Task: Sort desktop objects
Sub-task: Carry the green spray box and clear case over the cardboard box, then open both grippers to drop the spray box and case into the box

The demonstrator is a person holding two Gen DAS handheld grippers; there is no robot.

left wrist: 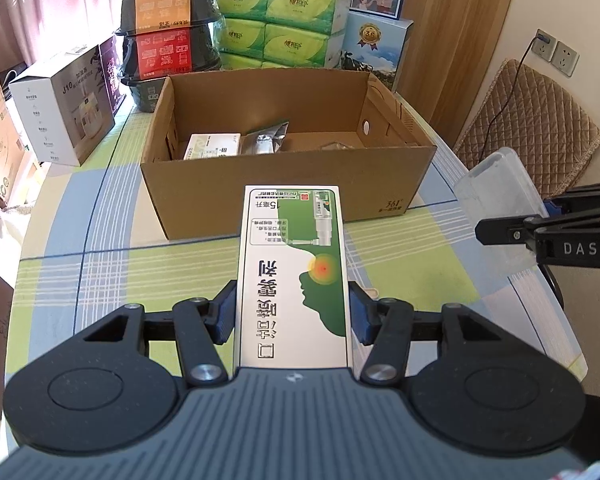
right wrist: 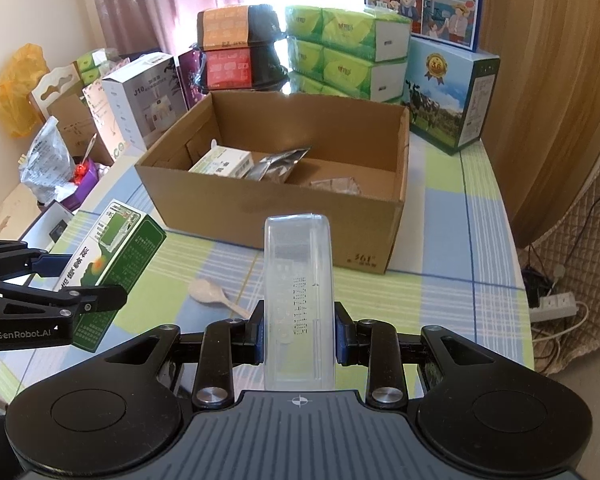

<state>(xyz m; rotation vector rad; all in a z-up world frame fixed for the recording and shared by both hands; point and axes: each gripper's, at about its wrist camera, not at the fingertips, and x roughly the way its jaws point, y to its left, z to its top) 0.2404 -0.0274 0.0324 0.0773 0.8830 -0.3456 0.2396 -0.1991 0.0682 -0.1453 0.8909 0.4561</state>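
Between left tool (left wrist: 293,312) pads: green-and-white spray carton (left wrist: 294,276), print inverted.

the cardboard box (left wrist: 288,200) near wall hides the lower parts of its contents.

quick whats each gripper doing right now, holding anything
Left gripper: closed on the green and white medicine box.
Right gripper: closed on the clear plastic case.
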